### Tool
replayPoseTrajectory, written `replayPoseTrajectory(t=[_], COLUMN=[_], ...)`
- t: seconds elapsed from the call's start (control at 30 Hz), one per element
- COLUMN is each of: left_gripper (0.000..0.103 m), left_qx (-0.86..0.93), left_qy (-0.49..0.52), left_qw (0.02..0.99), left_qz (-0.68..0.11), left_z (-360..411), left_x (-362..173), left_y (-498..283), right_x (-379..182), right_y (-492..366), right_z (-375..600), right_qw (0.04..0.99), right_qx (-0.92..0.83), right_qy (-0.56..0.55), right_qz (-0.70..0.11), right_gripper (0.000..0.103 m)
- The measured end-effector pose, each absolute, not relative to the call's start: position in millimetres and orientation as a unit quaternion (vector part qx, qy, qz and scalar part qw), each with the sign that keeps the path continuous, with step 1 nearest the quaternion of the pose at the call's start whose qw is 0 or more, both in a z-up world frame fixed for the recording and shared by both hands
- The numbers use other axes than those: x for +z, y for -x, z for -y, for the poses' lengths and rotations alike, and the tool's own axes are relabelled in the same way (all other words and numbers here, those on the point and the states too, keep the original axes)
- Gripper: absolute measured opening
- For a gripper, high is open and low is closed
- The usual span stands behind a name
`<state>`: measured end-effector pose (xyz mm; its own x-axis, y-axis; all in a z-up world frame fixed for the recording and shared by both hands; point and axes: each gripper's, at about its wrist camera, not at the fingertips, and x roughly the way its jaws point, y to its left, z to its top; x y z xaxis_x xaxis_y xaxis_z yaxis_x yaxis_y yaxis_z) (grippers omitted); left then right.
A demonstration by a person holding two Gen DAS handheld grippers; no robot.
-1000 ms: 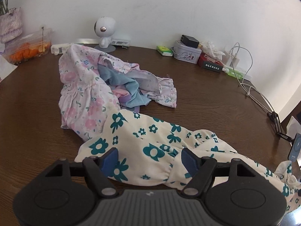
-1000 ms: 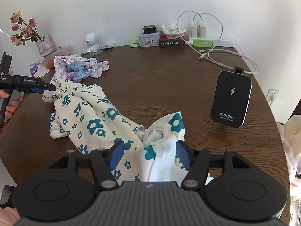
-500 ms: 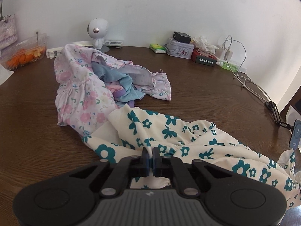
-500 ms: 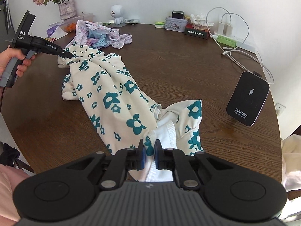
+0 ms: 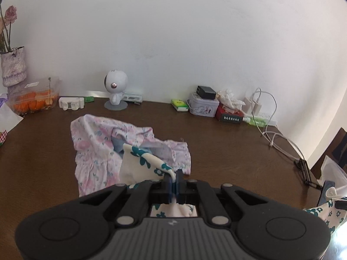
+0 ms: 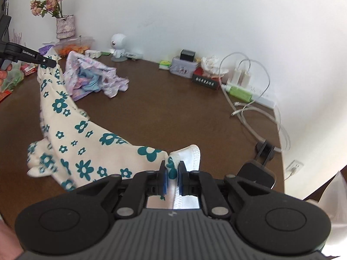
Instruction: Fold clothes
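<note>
Since the earlier frames both grippers have closed on the cream garment (image 6: 86,143) with teal flowers and lifted it: a second ago their jaws stood wide over cloth lying flat on the table (image 6: 173,108); now the cloth hangs stretched between them, with only a bunched corner low at the left still down near the wood. In the left wrist view the table has dropped lower in the picture and much more wall shows.

The left gripper (image 5: 173,183) is clenched on one end of the garment; a fold of cloth stands up past its fingertips and more shows behind the jaws. In the right wrist view it sits at the far left, held by a hand (image 6: 3,73), its tip pinching the top of the garment just in front of the pink clothes (image 6: 93,80), which lie in a heap farther back on the table.

The right gripper (image 6: 172,174) grips the other end, jaws nearly together with a white hemmed edge and a teal flower pressed between the blue pads (image 6: 164,181). It points down toward the table; a black charger stand (image 6: 258,173) is just beside it to the right.
</note>
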<state>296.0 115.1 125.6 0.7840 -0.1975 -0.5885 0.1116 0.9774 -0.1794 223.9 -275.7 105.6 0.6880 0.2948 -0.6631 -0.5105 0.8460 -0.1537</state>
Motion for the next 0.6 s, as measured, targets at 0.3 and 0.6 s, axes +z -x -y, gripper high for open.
replayPoseTrajectory(t=[0.3, 0.6], left_gripper=[0.002, 0.002], left_qx=[-0.060, -0.073], left_qy=[0.110, 0.033], left_qw=[0.980, 0.990], left_qz=[-0.156, -0.117], left_z=[-110, -109], left_x=[264, 244], left_y=[-368, -288], right_x=[221, 191], right_y=[-334, -314], right_z=[241, 242], right_qw=[0.963, 0.960], right_qx=[0.122, 0.163], right_qy=[0.195, 0.199], right_qz=[-0.143, -0.111], right_gripper=[0.008, 0.008])
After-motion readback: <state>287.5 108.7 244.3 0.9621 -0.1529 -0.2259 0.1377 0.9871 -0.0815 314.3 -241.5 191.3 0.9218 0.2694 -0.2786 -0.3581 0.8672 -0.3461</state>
